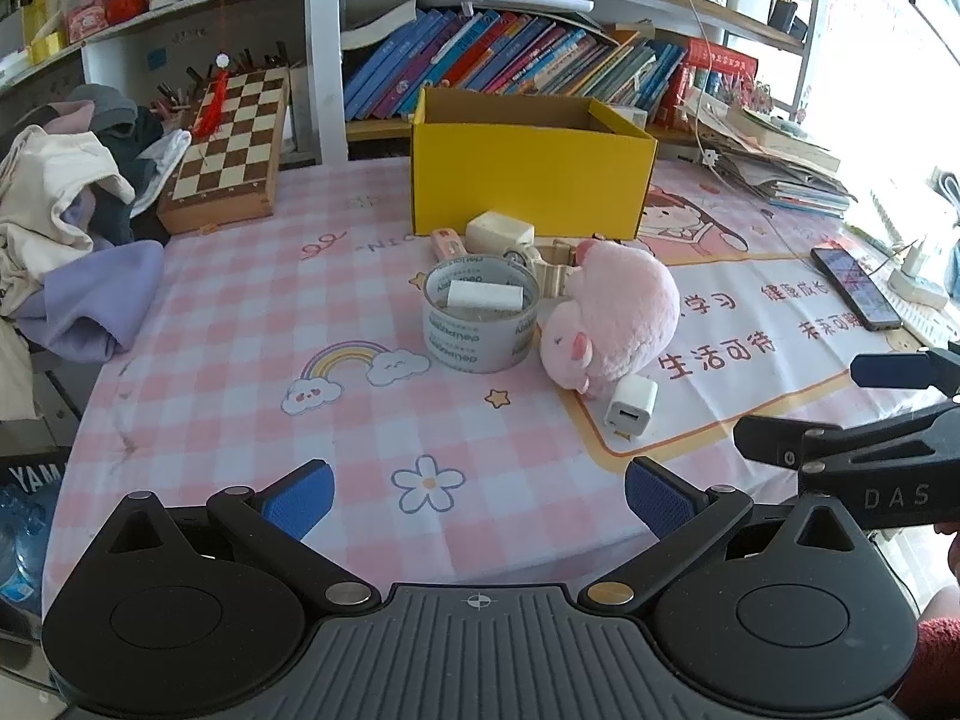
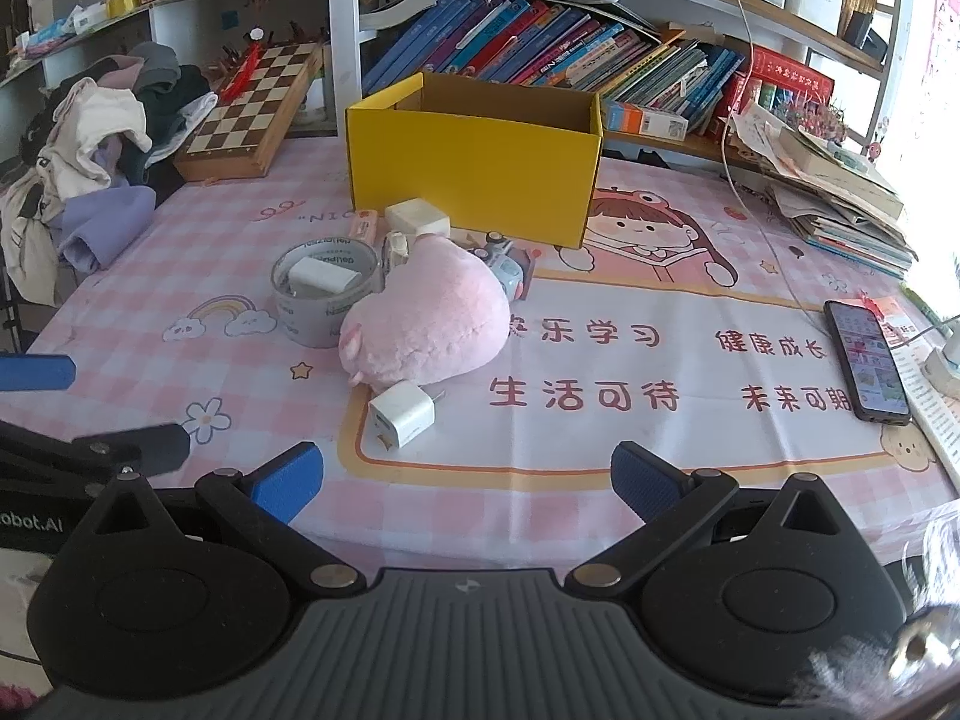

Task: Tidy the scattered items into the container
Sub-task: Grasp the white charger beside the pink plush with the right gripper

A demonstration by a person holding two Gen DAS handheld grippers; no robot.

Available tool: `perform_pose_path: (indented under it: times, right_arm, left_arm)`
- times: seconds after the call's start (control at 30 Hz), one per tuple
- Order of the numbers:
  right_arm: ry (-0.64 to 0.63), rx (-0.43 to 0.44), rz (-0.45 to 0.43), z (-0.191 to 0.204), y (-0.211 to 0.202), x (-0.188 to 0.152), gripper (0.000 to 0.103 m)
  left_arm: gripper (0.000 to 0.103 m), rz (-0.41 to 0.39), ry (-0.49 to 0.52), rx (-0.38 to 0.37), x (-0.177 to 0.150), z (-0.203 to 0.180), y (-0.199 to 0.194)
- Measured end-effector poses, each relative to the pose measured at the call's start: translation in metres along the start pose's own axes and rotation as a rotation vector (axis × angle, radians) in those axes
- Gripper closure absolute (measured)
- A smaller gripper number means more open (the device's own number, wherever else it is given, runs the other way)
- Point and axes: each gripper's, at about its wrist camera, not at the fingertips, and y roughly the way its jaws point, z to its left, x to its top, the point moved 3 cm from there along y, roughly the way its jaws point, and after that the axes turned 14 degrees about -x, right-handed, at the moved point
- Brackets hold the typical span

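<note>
A yellow cardboard box (image 1: 531,180) (image 2: 474,171) stands open at the back of the table. In front of it lie a pink plush pig (image 1: 612,315) (image 2: 429,318), a tape roll (image 1: 480,318) (image 2: 327,294) with a white block inside, a white charger cube (image 1: 630,414) (image 2: 403,415), a cream block (image 1: 499,232) (image 2: 416,217), a beige watch (image 1: 549,267) and a small toy car (image 2: 507,267). My left gripper (image 1: 479,498) and my right gripper (image 2: 468,483) are both open above the table's near edge, holding nothing.
A phone (image 1: 855,288) (image 2: 867,360) lies at the right with a stack of books (image 2: 840,198) behind it. A chessboard (image 1: 228,144) and a heap of clothes (image 1: 66,222) sit at the left. Bookshelves line the back.
</note>
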Motion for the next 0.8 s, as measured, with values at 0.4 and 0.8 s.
perform_pose_path:
  times: [0.4, 0.8]
  right_arm:
    - [-0.045, 0.044, 0.004, 0.009, 0.017, 0.013, 0.005]
    - [-0.109, 0.119, 0.059, 0.022, 0.049, 0.029, 0.039]
  left_arm:
    - [0.000, -0.019, -0.031, 0.035, 0.008, 0.008, 0.002]
    - [0.000, 0.008, -0.053, 0.025, 0.017, 0.015, 0.022]
